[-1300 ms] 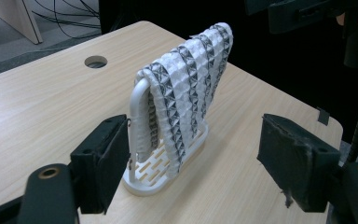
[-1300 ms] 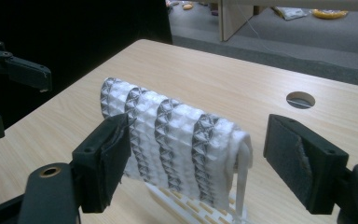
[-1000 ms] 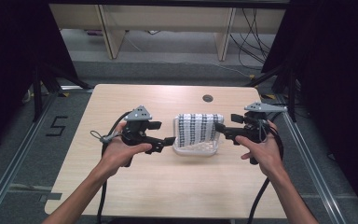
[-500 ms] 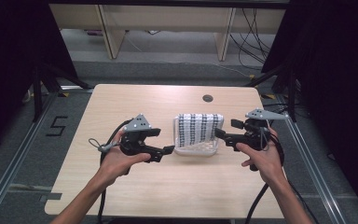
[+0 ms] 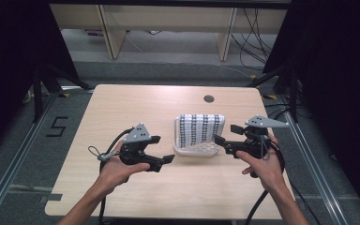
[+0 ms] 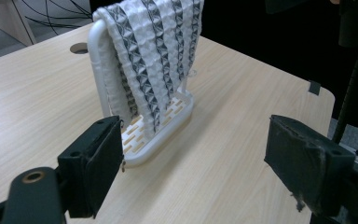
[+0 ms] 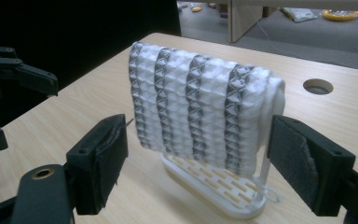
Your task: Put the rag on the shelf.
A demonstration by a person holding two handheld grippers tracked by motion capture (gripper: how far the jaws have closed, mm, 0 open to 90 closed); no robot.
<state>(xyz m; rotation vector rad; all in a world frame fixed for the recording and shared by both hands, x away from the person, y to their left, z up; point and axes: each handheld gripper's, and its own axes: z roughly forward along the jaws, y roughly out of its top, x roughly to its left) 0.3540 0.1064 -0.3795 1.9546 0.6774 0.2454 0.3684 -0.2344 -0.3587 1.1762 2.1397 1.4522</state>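
So far your two grippers are only flanking the work. Your left gripper (image 5: 161, 160) sits left of centre in the high view, jaws spread wide and holding nothing; in the left gripper view its two black pads (image 6: 98, 161) stand well apart at the bottom of the frame, with bare tabletop between them. Your right gripper (image 5: 221, 143) sits right of centre, also wide open and empty, its tips just beside the right edge of the rack without touching it, as far as the high view lets you judge.

Between them, in the middle of the high view, the striped waffle-weave towel (image 5: 200, 129) hangs folded over the rail of a white slotted rack (image 5: 196, 151). In the right gripper view the towel (image 7: 200, 107) fills the centre of the frame, draped evenly, its lower edge just above the rack's base (image 7: 214, 186). The wooden table (image 5: 122, 108) is otherwise bare but for a cable hole (image 5: 209, 99) toward the upper right.

Judging from this, the towel is untouched: no edge is lifted or pinched. What looks left is all of the handling: closing in on the towel, gripping it, and lifting it clear of the rail.
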